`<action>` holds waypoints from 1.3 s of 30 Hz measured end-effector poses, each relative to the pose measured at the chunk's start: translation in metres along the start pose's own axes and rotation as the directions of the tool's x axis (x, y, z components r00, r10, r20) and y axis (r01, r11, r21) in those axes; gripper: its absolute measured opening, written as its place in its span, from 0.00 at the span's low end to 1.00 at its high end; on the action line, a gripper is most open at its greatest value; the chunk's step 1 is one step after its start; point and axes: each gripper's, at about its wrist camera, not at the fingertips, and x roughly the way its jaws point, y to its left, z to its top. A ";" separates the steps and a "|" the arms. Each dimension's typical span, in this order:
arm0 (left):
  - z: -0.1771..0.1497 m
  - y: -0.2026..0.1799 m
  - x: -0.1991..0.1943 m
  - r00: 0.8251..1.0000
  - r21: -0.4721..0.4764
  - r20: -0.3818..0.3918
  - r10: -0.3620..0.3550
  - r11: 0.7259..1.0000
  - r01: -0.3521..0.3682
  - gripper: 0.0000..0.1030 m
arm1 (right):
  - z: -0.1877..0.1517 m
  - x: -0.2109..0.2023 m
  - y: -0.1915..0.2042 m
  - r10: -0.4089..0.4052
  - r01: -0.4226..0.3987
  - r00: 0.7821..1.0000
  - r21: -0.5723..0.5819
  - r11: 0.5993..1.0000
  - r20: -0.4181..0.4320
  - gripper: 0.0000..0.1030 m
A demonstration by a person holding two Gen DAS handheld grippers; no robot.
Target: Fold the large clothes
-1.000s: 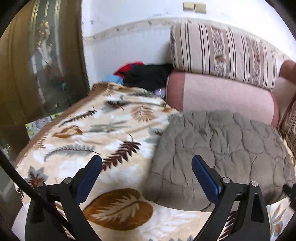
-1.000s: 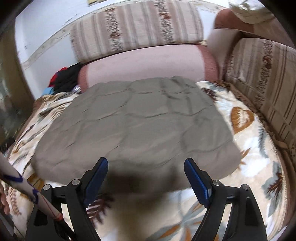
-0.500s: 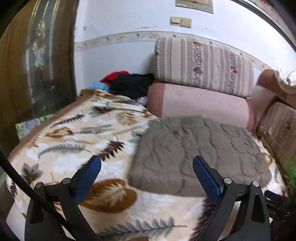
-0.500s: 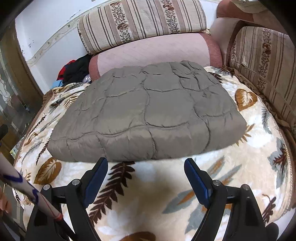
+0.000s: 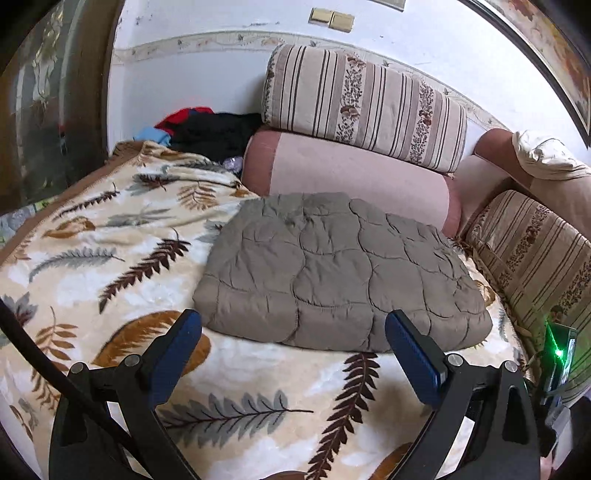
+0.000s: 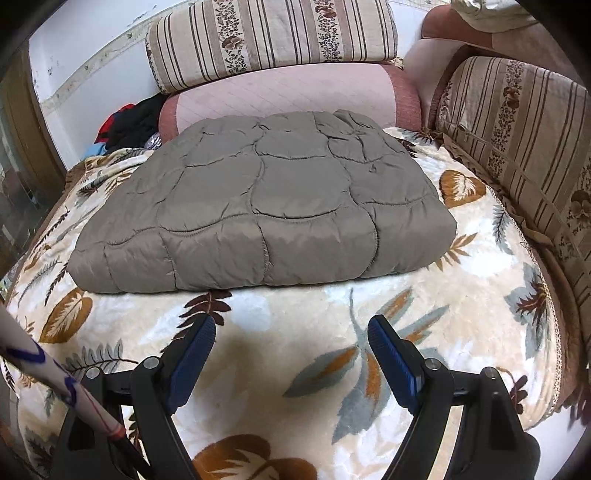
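While both pairs of blue-padded black fingers stand spread wide with nothing between them, the left gripper point(image 5: 293, 326) and the right gripper point(image 6: 291, 330) hang above the near part of a cream plush blanket printed with brown, grey and orange leaves point(image 6: 295, 325), clear of the cloth. This blanket covers the whole seat from the near edge to the cushions at the back, and its brown border shows along the left side.

A little farther in lies the grey-brown quilted padded garment point(image 6: 266, 206), folded into a thick, roughly square bundle. It rests flat on the blanket, right of the seat's middle in the left wrist view, its near edge just beyond the fingertips and its far edge close against a long pink bolster cushion point(image 5: 354, 177).

On top of that bolster sits a beige striped back cushion with floral bands point(image 5: 362, 107). At the right, a second striped cushion of the same fabric point(image 6: 517, 122) lines the side of the seat, with a pale cloth draped over the brown armrest point(image 5: 546, 155) above it.

In the far left corner, behind the blanket, a heap of black, red and blue clothes point(image 5: 210, 129) is piled against the white wall point(image 5: 184, 85). A patterned border strip runs along that wall, two brass-coloured switch plates point(image 5: 332, 18) sit higher up, and a dark wooden cabinet with glass point(image 5: 48, 103) stands at the left.
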 end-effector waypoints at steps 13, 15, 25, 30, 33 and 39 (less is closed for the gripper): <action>-0.012 -0.017 0.015 0.995 0.113 -0.046 0.092 0.990 -0.086 0.98 | -0.010 0.008 0.024 -0.088 0.085 0.996 -0.116 0.990 -0.022 0.85; -0.016 -0.019 0.018 0.994 0.119 -0.055 0.096 0.989 -0.089 0.98 | -0.012 0.011 0.024 -0.095 0.091 0.995 -0.122 0.988 -0.032 0.85; -0.031 -0.024 0.043 0.971 0.177 -0.129 0.203 0.968 -0.179 0.98 | -0.016 0.022 0.021 -0.126 0.116 0.989 -0.130 0.985 -0.071 0.86; -0.040 -0.022 0.053 0.959 0.178 -0.185 0.214 0.967 -0.182 0.98 | -0.018 0.024 0.017 -0.130 0.119 0.988 -0.116 0.986 -0.085 0.86; -0.044 -0.020 0.059 0.951 0.185 -0.212 0.226 0.965 -0.189 0.98 | -0.019 0.024 0.020 -0.129 0.118 0.988 -0.122 0.986 -0.087 0.86; -0.049 -0.018 0.063 0.944 0.187 -0.239 0.228 0.965 -0.185 0.98 | -0.022 0.026 0.027 -0.124 0.110 0.988 -0.141 0.984 -0.094 0.86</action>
